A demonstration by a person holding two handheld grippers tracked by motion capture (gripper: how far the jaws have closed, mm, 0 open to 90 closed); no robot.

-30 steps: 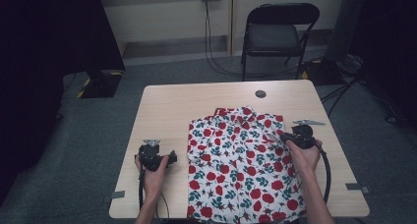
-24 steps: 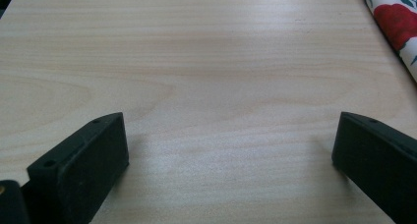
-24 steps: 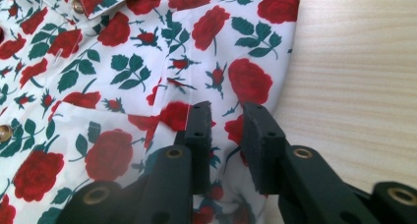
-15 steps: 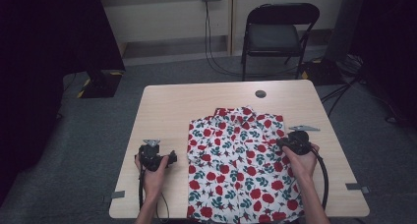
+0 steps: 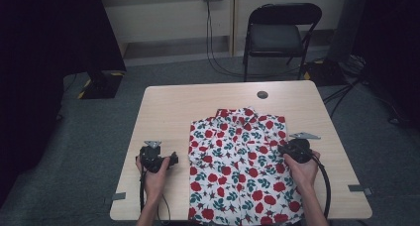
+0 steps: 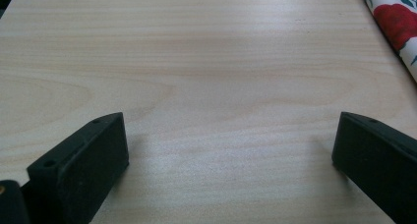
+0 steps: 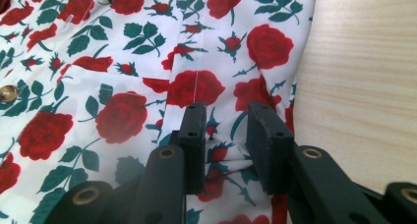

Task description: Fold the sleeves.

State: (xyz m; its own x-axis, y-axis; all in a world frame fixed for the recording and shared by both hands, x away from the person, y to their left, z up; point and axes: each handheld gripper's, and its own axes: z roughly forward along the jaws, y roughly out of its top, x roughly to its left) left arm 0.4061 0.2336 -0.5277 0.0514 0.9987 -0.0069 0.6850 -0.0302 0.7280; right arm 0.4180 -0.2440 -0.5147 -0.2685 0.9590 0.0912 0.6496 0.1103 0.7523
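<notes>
1. Nearest us, our right gripper point(image 7: 223, 135) has its jaws narrowed, just closing further, around a raised fold of the white rose-printed cotton shirt point(image 5: 237, 161) (whether pinched, we cannot tell).
2. Our left gripper point(image 6: 228, 150) hovers wide open, holding nothing.
3. Farther off, the shirt lies flat on the pale wooden table point(image 5: 173, 112).
</notes>
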